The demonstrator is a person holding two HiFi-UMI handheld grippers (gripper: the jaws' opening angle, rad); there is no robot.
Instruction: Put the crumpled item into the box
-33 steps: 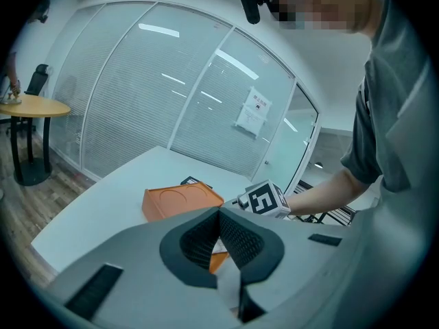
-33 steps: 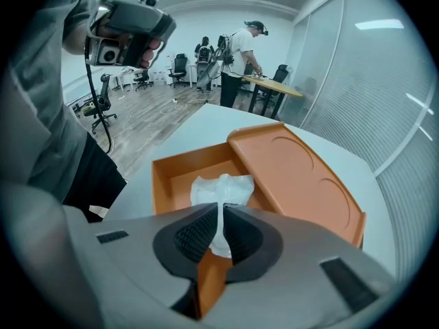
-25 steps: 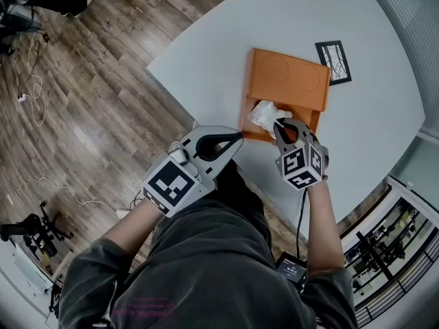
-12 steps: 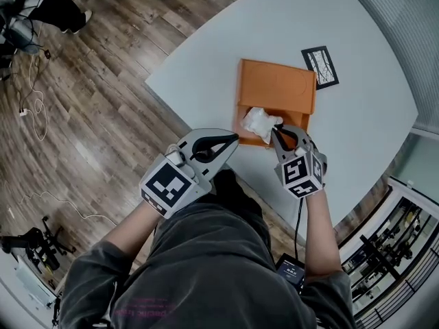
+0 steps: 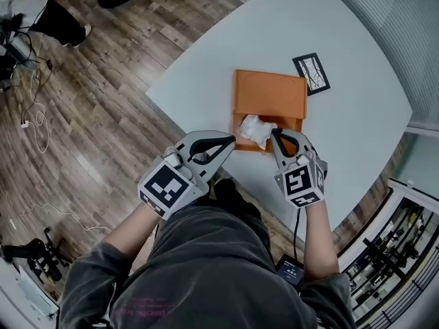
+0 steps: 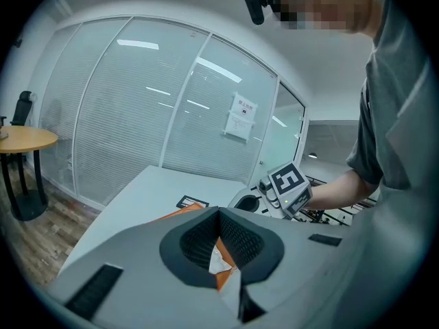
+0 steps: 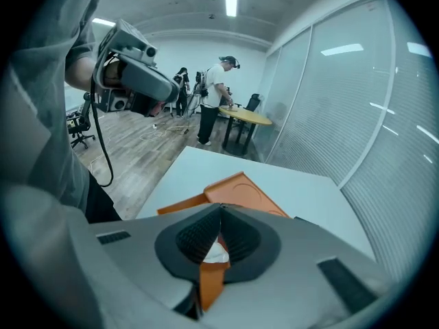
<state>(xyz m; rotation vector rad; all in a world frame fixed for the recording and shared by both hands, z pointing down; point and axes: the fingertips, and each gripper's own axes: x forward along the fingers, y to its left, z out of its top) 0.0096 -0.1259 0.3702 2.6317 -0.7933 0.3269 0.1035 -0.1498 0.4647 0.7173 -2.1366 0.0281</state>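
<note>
On the table, crumpled paper in the orange box is pinched by the right gripper, the left gripper clenched empty.

Orange box; white crumpled item; pale grey worktop; grey left tool and right tool, black-and-white square markers; brown wood-grain floor; black-and-white patterned card.

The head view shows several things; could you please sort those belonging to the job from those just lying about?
Belonging to the job: crumpled white item, orange box, left gripper, right gripper.

Just lying about: marker card on the white table, black equipment on the wooden floor.
</note>
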